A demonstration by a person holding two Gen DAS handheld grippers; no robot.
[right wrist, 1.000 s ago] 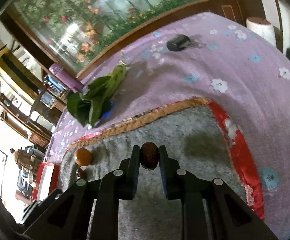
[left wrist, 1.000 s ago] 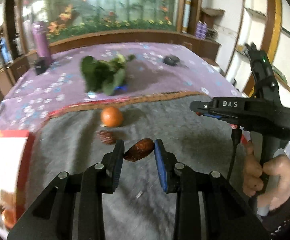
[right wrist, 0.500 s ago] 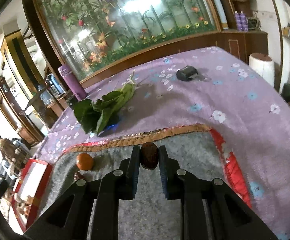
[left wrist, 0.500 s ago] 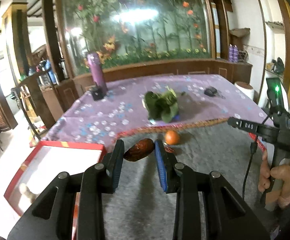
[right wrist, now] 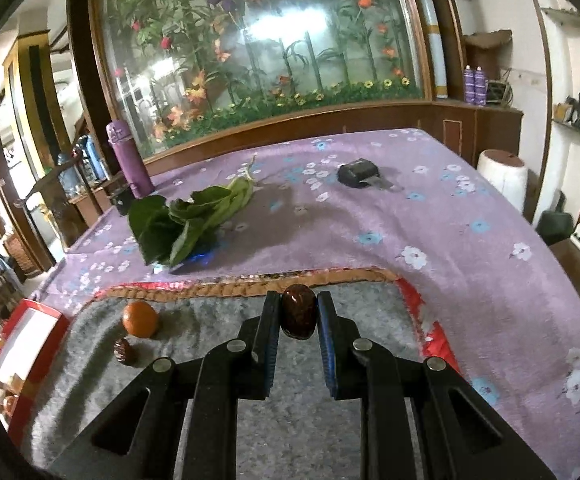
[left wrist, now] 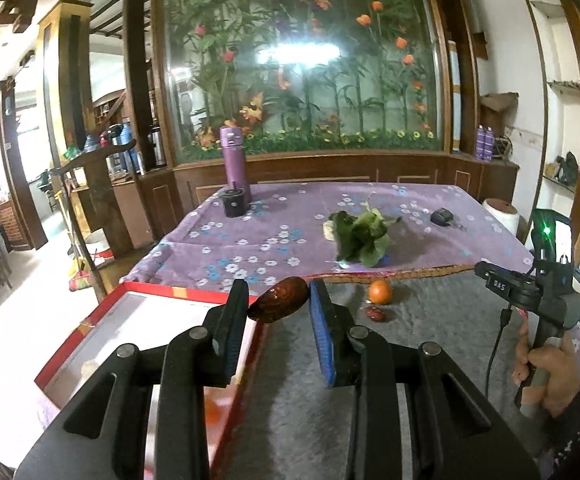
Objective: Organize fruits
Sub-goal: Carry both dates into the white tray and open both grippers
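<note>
My left gripper (left wrist: 278, 308) is shut on a long brown date (left wrist: 277, 305), held crosswise over the edge of the red box (left wrist: 102, 312) with a white inside. In the right wrist view my right gripper (right wrist: 298, 318) is shut on a second dark red date (right wrist: 298, 316), held upright above the grey mat (right wrist: 218, 320). On the mat lie a small orange (left wrist: 380, 291) (right wrist: 140, 318) and a third date (left wrist: 375, 314) (right wrist: 123, 351) just in front of it. The right gripper's handle (left wrist: 545, 304), held by a hand, shows at the right of the left wrist view.
A bunch of green leaves (right wrist: 186, 220) and a black key fob (right wrist: 357, 174) lie on the purple flowered cloth (right wrist: 429, 216). A purple flask (left wrist: 234, 164) and a black cup (left wrist: 232, 202) stand at the table's far left. Some fruit lies blurred inside the box (left wrist: 218, 414).
My left gripper has risen and swung left with its date, from over the mat to the box's edge. The right gripper has rolled level, its date still gripped.
</note>
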